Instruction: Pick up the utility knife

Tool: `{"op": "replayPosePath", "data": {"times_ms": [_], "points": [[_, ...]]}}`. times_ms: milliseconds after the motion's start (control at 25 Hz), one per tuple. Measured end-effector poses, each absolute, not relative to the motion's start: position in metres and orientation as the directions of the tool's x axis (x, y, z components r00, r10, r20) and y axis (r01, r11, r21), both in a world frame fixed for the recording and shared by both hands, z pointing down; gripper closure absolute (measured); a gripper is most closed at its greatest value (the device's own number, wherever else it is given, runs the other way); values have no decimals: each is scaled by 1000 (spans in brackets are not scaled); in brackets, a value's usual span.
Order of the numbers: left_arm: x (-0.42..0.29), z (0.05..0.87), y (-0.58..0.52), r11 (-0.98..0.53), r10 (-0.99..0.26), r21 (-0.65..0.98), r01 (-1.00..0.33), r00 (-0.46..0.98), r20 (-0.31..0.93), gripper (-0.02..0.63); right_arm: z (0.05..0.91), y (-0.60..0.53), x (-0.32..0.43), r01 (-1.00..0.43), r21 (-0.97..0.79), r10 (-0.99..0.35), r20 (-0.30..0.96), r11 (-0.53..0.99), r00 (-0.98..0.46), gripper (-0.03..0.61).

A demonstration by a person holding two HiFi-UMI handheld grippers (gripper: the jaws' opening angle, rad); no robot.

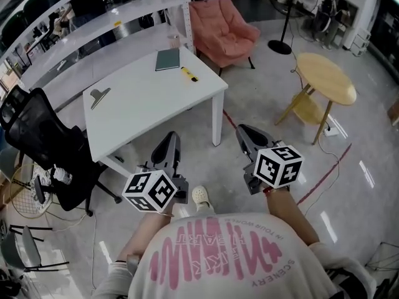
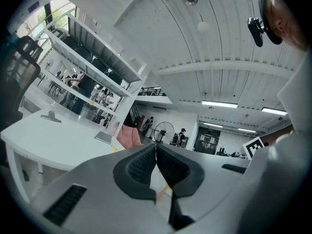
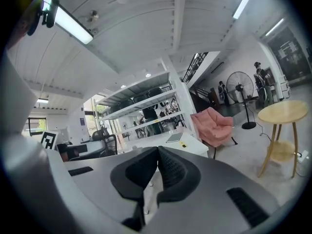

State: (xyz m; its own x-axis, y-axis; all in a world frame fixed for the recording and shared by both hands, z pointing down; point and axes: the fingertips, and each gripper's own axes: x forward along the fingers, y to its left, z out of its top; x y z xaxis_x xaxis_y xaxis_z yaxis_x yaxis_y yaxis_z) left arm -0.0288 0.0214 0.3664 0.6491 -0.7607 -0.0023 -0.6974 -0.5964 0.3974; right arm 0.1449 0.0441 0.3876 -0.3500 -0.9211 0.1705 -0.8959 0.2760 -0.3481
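Clearly the pick-up is only at its approach. Neither gripper has reached the worktop (image 1: pixel 149 108), and the knife (image 1: pixel 189 74) lies untouched on its far side, near the right-hand edge and just beside the dark notebook (image 1: pixel 168 59). The person stands back from the worktop's near corner, with bare floor between.

The left gripper (image 1: pixel 171 139) and right gripper (image 1: pixel 242 131) are held out side by side in front of the body. They sit at about the same height, apart from each other and well short of the knife, and each points roughly forward toward the worktop. Both pairs of fingers are clenched on nothing; each gripper's own view shows the pads meeting with no gap.

The next move, I judge, calls for stepping closer and carrying one gripper out over the worktop. The right looks better placed, since the knife lies toward that side. Its fingers would then need to spread and line up across the knife's narrow yellow body before closing.
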Motion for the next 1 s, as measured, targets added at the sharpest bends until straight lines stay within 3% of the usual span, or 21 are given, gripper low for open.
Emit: {"op": "replayPosePath", "data": {"times_ms": [440,1000], "points": [[-20,332,-182,-635,-733,386,-669,679,-28,589,359,-155,128,-881,-358,-912,152,308,-380,563],[-36,324,-356,-633,-743,388,-669,667,-62,589,316,-328,117,-800,-438,-900,-51,411,-434,563]]}}
